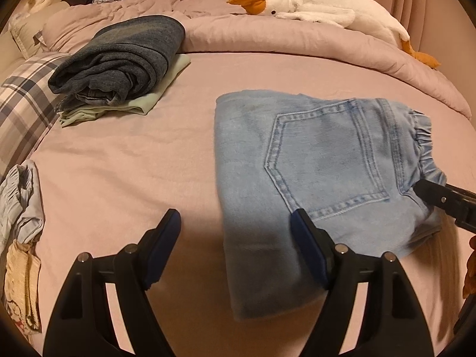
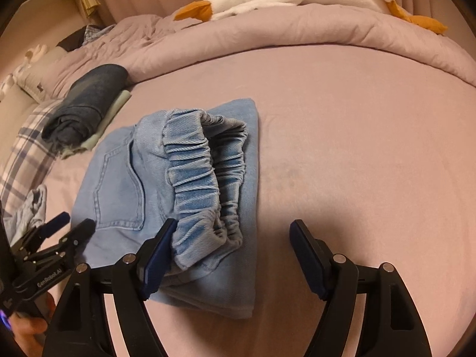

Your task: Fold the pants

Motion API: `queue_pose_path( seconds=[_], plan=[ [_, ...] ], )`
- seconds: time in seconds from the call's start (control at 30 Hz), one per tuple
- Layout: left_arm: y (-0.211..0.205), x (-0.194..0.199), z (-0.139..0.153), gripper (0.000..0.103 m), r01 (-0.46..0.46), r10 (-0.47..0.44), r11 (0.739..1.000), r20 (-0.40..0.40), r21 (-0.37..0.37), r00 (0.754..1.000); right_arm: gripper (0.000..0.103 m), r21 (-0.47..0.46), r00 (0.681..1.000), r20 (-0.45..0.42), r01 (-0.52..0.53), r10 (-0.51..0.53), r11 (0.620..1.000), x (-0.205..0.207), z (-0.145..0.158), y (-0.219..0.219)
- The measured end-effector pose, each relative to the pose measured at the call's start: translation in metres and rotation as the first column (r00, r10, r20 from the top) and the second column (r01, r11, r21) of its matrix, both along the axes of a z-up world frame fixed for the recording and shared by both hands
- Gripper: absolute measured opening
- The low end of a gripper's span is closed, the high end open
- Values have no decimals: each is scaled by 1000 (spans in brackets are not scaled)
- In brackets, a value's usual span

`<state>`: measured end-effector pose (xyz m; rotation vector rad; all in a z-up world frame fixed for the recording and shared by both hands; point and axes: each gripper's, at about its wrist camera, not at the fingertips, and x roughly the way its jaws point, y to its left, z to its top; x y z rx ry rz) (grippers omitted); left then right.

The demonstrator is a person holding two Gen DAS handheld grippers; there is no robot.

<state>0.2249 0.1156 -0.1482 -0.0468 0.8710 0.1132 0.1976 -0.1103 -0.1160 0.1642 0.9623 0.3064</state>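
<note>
Pants (image 1: 312,160), light denim, lie folded mid-bed (image 1: 148,163); bare sheet on both sides, comforter (image 1: 297,47) behind. Left gripper (image 1: 236,232) jaws wide, empty, over the fold's near edge. Right gripper (image 2: 233,238) jaws wide, holding nothing, beside the waistband (image 2: 205,178).

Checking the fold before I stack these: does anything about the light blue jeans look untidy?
Mostly neat. On the light blue jeans the elastic waistband gapes open and puckers up instead of lying flat on the bed.
</note>
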Motion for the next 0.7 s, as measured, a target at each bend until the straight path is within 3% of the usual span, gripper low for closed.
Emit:
queue_pose_path(
  seconds=[0.23,0.37,0.6,0.67,0.7],
  plan=[
    [-9,-27,26,77,10,-9,1000,37,-7,999,75,-43,997,68,-36,38,998,-35,27,3],
    [-15,-50,50,89,12,-9,1000,83,-27,997,75,-68,992,108,-57,64,996,-59,44,4],
    [-21,-86,84,92,22,-13,998,143,-59,990,75,-109,981,166,-78,96,991,-91,68,6],
    [-23,-96,92,103,18,-9,998,153,-60,988,84,-106,979,180,-81,99,991,-101,74,4],
    [-24,-100,95,102,15,-5,998,159,-60,987,91,-103,977,188,-78,96,992,-105,76,4]
  ],
)
